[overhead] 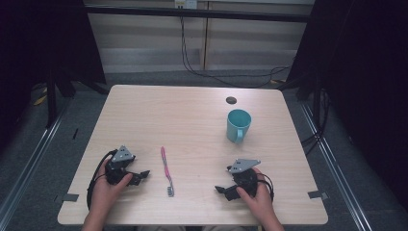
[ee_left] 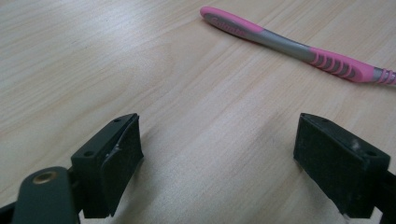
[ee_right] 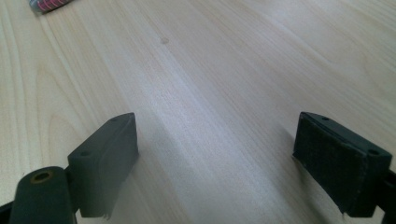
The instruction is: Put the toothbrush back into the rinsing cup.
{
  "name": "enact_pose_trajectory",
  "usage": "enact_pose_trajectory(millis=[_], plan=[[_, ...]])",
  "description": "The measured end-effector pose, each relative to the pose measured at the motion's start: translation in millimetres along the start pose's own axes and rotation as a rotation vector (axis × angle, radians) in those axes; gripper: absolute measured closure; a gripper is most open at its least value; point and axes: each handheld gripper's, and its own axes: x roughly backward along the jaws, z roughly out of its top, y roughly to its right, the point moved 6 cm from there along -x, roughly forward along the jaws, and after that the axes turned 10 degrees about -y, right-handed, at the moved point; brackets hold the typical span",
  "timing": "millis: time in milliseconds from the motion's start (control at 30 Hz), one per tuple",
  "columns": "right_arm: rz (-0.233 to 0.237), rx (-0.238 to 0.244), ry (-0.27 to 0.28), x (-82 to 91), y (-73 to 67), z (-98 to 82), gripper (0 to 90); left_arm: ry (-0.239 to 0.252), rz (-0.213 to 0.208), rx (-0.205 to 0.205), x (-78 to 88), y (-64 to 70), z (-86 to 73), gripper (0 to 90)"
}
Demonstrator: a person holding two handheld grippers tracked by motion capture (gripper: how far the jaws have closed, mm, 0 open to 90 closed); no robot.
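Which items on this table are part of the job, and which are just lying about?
Job: toothbrush, between the open left gripper and open right gripper; likely the cup too.
Lying about: dark round spot on the table; cables on the floor.

The only lettering in sight sits on the pink toothbrush (ee_left: pixel 299 49), lying on the table ahead of the left gripper (ee_left: pixel 217 154) and off toward its right-hand jaw. A raised brand word runs along the pink end of the handle farthest from that gripper, but it is too small and too blurred to make out a single letter with any confidence. From the high view the same toothbrush (overhead: pixel 166 169) lies between the two grippers, nearer the left one, and no writing can be read on it there. Nothing else carries a legible word, number, label or sign.
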Motion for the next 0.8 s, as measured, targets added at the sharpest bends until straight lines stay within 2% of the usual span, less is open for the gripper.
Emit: enact_pose_trajectory(millis=[333, 500, 600, 733, 800], plan=[[0.0, 0.0, 0.0, 0.0, -0.1, 0.0, 13.1, -0.002, 0.0, 0.003, 0.0, 0.1, 0.1, 14.7], [0.0, 0.0, 0.0, 0.0, -0.1, 0.0, 13.0, -0.008, 0.023, 0.029, -1.3, 3.3, 1.6, 13.7], [0.001, 0.001, 0.0, 0.0, -0.1, 0.0, 13.0, -0.046, 0.014, 0.034, -1.2, 7.1, 4.0, 11.8], [-0.001, 0.001, 0.0, 0.0, -0.1, 0.0, 13.0, -0.094, -0.042, 0.064, 0.8, 13.7, 10.5, 15.9], [0.0, 0.0, 0.0, 0.0, -0.1, 0.0, 13.0, -0.126, -0.066, 0.061, 0.8, 18.3, 15.7, 16.0]])
